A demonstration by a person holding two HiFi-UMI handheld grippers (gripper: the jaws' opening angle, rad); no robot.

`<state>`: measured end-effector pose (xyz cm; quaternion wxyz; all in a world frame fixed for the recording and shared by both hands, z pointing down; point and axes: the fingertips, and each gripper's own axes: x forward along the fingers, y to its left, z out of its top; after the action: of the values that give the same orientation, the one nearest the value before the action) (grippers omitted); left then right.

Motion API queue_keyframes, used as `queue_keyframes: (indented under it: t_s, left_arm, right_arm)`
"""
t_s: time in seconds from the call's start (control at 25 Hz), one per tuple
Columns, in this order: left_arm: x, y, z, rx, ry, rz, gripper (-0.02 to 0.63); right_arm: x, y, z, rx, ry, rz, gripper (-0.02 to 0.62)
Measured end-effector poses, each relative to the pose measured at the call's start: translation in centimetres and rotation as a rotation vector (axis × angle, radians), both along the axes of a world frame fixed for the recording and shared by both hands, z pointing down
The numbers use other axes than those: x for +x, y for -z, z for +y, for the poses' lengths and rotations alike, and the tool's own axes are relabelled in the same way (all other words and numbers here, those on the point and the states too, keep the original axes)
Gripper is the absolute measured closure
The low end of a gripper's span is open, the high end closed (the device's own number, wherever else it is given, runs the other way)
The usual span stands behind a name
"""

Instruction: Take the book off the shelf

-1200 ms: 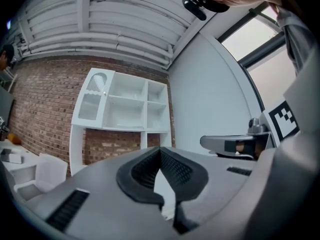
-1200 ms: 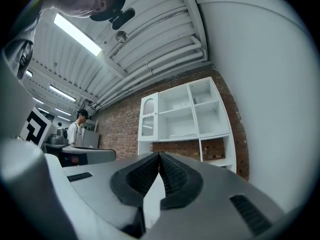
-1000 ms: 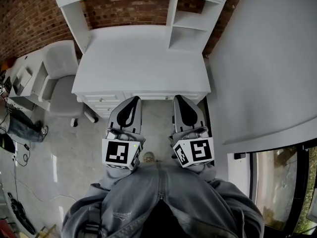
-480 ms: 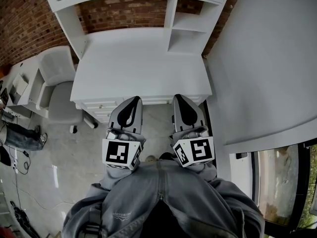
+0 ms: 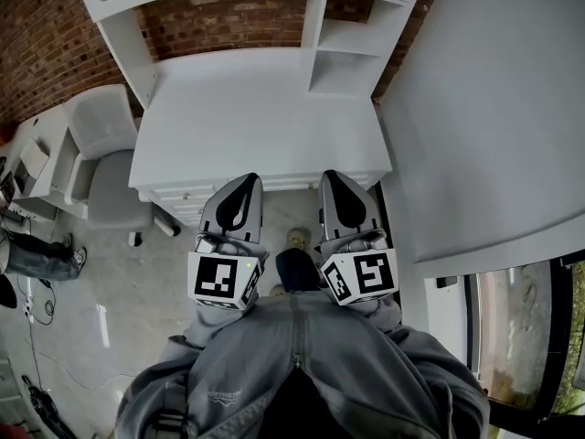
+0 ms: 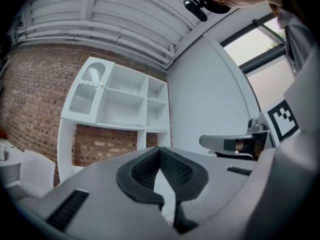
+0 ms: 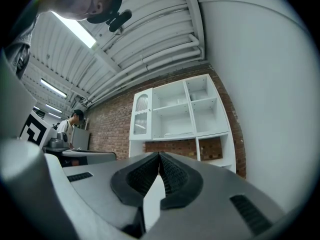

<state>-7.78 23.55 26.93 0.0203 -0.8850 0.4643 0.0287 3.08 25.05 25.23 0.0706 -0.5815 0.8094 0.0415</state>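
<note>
Left gripper [image 5: 244, 181] and right gripper [image 5: 331, 176] are pointing toward the white shelf unit [image 7: 151, 115], jaws pressed together, empty.
Pale book [image 7: 178, 133] is lying flat in its middle compartment, long side running along the shelf.

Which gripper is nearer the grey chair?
Left. The left gripper is in front of the desk, to the right of the chair; the right gripper is beside it, farther right.

red brick wall [image 5: 46, 44] | white desk [image 5: 256, 117] | grey chair [image 5: 114, 195] | pale floor [image 5: 146, 286]
</note>
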Motion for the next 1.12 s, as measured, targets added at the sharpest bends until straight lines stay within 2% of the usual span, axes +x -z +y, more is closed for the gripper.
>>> queue_keyframes:
  t_s: [0.64,1.12]
  left_arm:
    - [-2.2,-0.3,-5.0,-0.007,0.049,0.019,0.6]
    - [-1.2,-0.6,-13.7,-0.006,0.067,0.021,0.6]
  right_arm:
    - [-2.6,0.8,-5.5,0.018,0.072,0.028,0.568]
    - [-2.2,0.5,-14.7,0.018,0.119,0.043,0.568]
